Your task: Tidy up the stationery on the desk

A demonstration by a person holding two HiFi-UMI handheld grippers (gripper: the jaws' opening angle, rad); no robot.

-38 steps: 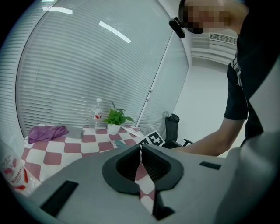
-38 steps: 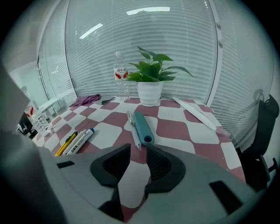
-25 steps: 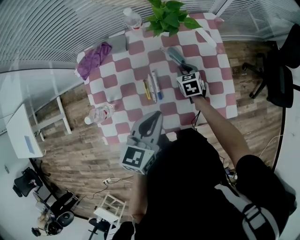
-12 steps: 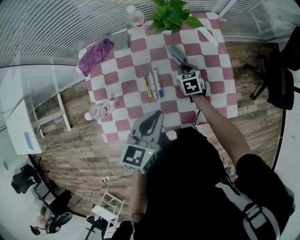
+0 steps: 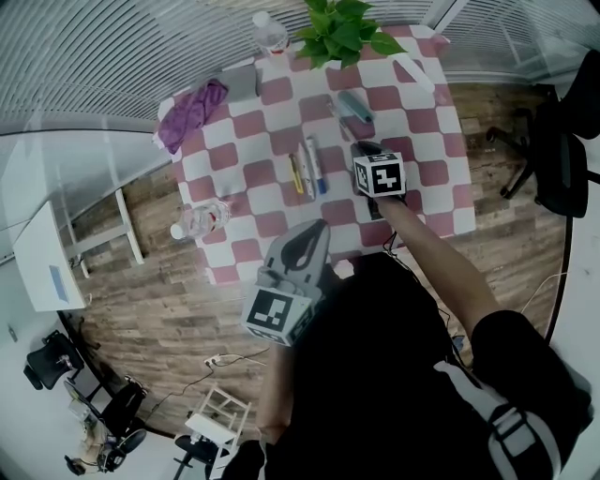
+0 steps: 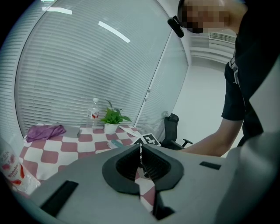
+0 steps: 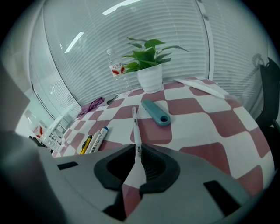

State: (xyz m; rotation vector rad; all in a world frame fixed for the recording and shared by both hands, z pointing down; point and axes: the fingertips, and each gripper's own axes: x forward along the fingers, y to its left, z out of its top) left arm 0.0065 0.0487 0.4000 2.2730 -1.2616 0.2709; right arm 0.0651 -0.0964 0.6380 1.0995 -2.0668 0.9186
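A white pen [image 7: 136, 131] sticks out forward from my right gripper [image 7: 137, 154], whose jaws have just been closing and now pinch its near end. The pen's far tip reaches toward a teal oblong case [image 7: 155, 112] on the checked table [image 7: 210, 122]. In the head view the right gripper [image 5: 367, 150] hovers over the table's right half, just near of the teal case [image 5: 355, 106]. A yellow pen [image 5: 294, 175] and two white markers [image 5: 310, 168] lie side by side to its left. My left gripper [image 5: 305, 236] is held off the table's near edge, its jaws together and empty.
A potted plant [image 5: 342, 23] and an upright water bottle [image 5: 269, 33] stand at the far edge. A purple cloth [image 5: 194, 105] and a grey pad [image 5: 239, 84] lie far left, a bottle [image 5: 200, 220] on its side near left, a white strip [image 5: 412, 73] far right. An office chair [image 5: 561, 159] stands right.
My right gripper has drawn back a little from the teal case toward the near side, leaving the case fully in sight. The left gripper has kept still.
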